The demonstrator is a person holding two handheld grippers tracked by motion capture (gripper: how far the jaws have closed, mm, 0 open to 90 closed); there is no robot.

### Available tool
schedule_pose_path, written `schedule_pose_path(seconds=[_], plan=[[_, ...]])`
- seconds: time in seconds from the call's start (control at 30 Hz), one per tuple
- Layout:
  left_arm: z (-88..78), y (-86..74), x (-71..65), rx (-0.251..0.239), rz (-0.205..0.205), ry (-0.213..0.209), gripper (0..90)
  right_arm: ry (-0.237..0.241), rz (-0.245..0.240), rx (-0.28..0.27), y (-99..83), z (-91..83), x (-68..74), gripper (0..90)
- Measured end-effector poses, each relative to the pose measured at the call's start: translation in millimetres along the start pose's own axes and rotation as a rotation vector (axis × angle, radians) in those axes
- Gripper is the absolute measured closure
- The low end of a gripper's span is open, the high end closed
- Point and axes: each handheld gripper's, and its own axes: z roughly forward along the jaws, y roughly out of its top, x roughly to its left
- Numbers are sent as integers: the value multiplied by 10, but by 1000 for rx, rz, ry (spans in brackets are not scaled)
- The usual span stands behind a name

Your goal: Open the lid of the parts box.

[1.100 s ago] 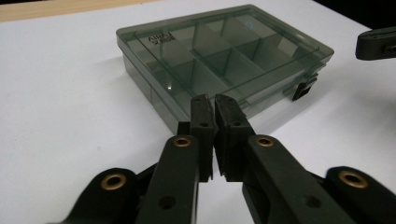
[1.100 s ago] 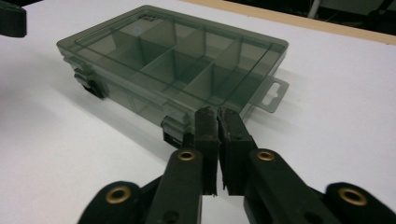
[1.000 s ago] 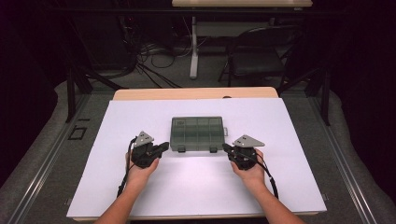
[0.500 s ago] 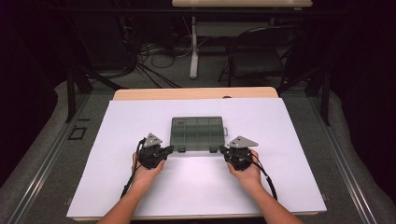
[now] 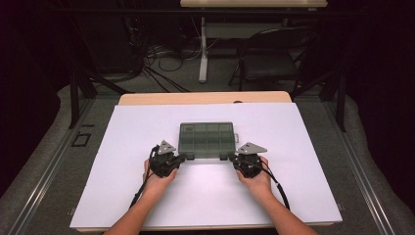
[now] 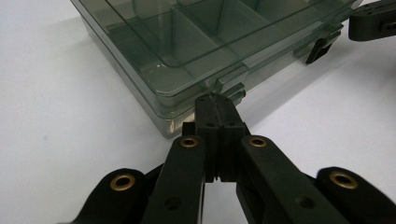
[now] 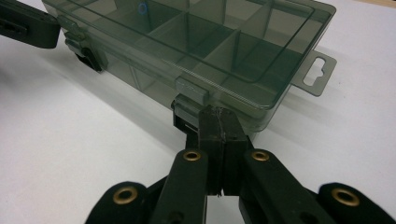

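A smoky clear compartment box [image 5: 206,141] lies lid down at the middle of the white board [image 5: 303,196]. In the high view my left gripper [image 5: 182,157] is at its front left corner and my right gripper [image 5: 233,157] at its front right corner. In the left gripper view the left gripper [image 6: 215,100] is shut, its tips against a front latch of the box [image 6: 187,42]. In the right gripper view the right gripper [image 7: 218,116] is shut too, its tips touching the other latch [image 7: 189,100] of the box [image 7: 196,37]. The compartments look empty.
A hang tab [image 7: 314,70] sticks out from the box's right end. The wooden table edge [image 5: 205,98] runs behind the board. Beyond it are a black chair [image 5: 274,58], a table leg and floor cables [image 5: 161,63].
My left gripper has moved right and closer in, up to the box's front edge. The right gripper has edged slightly toward the box. The box has stayed where it was.
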Motion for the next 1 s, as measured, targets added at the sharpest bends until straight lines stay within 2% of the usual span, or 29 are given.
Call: schedule_pose_path(seconds=[0.03, 0.13, 0.47, 0.87, 1.0], plan=[[6, 0, -2, 4, 1, -3, 900, 5, 3, -17, -6, 19, 7, 900], [25, -1, -9, 7, 4, -1, 900, -1, -6, 5, -3, 19, 15, 900], [29, 1, 5, 1, -6, -6, 900, 4, -9, -13, -6, 46, 23, 900], [25, 6, 7, 1, -8, -9, 900, 2, -10, -5, -1, 38, 27, 900], [20, 11, -4, -15, -11, -16, 900, 3, -5, -12, 6, 32, 40, 900]])
